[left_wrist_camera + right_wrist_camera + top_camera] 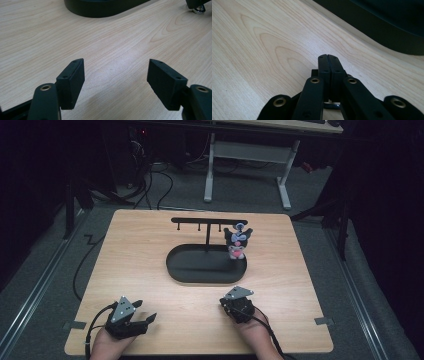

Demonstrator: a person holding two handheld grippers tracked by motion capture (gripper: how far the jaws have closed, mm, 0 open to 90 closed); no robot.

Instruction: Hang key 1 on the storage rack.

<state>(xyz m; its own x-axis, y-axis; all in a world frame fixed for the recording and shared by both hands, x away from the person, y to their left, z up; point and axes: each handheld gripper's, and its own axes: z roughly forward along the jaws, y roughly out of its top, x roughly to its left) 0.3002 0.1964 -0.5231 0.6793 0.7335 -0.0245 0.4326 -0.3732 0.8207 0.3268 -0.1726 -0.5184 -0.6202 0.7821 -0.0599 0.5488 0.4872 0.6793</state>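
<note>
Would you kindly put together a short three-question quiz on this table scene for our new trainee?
1. True or false: the left gripper has its jaws pressed together.
2. Where is the plush toy? A) lying on the table by the left gripper B) hanging from the black stand over the tray C) held in the right gripper
3. Fill in: the right gripper's jaws are ____, with nothing between them.

Key
1. False: the jaws stand wide apart over bare wood of the table.
2. B
3. shut
</note>
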